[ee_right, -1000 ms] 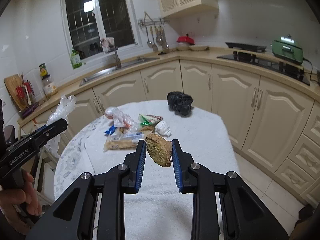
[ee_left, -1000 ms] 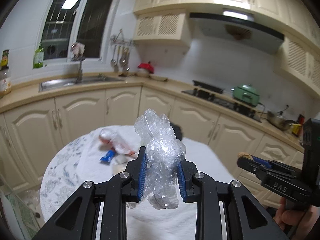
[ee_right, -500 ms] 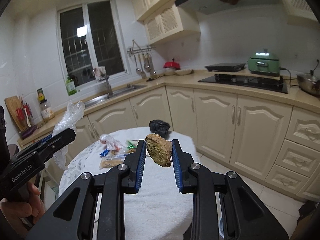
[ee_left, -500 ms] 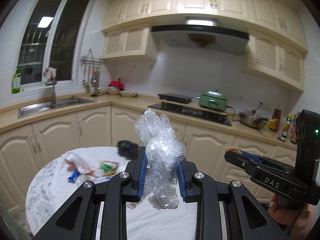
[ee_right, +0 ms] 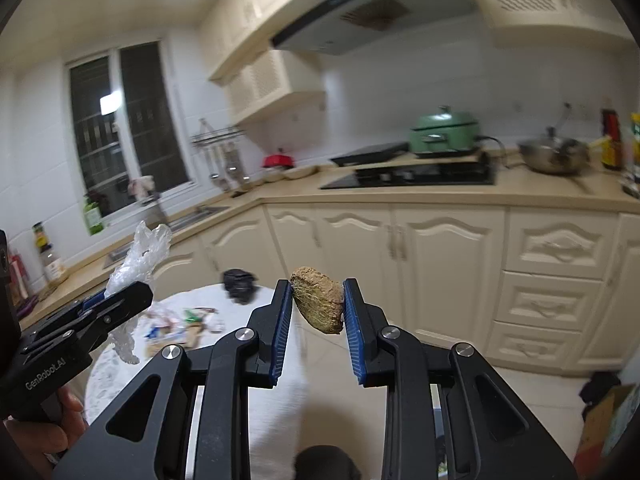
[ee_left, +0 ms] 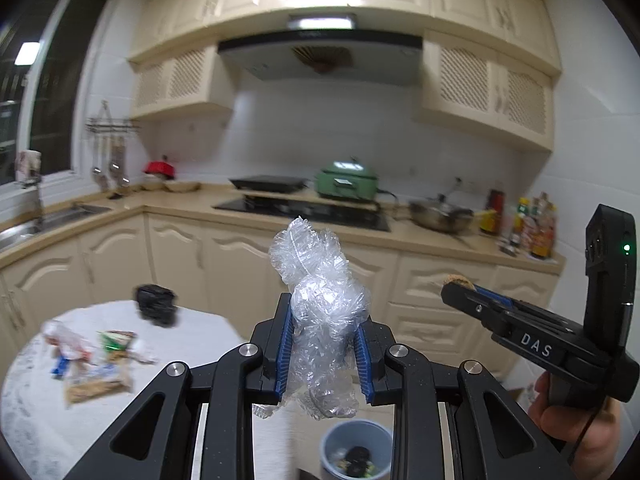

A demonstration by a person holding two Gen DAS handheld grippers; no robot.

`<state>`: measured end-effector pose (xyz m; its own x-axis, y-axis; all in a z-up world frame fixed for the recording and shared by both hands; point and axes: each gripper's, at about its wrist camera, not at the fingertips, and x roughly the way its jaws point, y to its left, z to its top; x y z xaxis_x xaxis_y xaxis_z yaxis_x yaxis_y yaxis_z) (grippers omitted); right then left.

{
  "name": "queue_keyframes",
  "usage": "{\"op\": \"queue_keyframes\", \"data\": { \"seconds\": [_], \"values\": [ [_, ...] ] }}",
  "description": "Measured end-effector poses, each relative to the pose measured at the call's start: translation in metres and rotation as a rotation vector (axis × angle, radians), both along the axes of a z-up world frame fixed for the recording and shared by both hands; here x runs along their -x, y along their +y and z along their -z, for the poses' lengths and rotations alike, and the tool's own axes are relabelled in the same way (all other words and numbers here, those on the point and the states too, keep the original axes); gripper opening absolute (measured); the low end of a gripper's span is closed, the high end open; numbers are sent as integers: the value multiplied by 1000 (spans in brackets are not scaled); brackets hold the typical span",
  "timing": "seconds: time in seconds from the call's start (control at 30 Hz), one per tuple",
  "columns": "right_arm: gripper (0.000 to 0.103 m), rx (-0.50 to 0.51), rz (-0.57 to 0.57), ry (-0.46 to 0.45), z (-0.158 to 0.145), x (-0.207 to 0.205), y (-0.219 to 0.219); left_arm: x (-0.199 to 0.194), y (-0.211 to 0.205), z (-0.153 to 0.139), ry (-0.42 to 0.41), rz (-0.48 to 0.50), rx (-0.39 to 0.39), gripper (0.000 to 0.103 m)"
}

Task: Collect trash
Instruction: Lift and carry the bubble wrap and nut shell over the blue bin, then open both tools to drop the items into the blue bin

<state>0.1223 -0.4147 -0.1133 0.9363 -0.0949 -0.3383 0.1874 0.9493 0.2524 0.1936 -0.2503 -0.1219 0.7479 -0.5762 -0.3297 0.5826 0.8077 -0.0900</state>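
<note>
Two loads in transit: left gripper [ee_left: 322, 354] clamps crumpled plastic wrap [ee_left: 320, 308]; right gripper [ee_right: 316, 320] clamps a brown fibrous lump [ee_right: 319, 299]. Both have swung off the table [ee_left: 28, 412]; bin [ee_left: 357, 450] newly below, drop seems imminent.

dim, warm kitchen light, motion-blurred
range hood lamp [ee_left: 321, 22] glares; table [ee_left: 36, 408] smeared, cabinets soft, fisheye edges curve to black corners

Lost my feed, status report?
Left gripper shut on plastic wrap. Right gripper shut on brown scrap. Bin below, path clear.
</note>
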Motion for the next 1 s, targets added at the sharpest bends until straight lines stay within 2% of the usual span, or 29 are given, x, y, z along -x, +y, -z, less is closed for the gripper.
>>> {"op": "queue_keyframes", "data": {
  "seconds": [0.3,0.5,0.73,1.0],
  "values": [
    [26,-82,145,112,56,9,-79,-59,-65,28,128,142,-65,24],
    [26,-166,185,238,119,-4,-123,-120,-130,58,261,214,-136,24],
    [26,-278,197,381,200,-28,-161,-194,-206,108,424,238,-216,24],
    [26,-355,197,464,255,-60,-188,-271,-275,157,544,237,-279,24]
  ]
}}
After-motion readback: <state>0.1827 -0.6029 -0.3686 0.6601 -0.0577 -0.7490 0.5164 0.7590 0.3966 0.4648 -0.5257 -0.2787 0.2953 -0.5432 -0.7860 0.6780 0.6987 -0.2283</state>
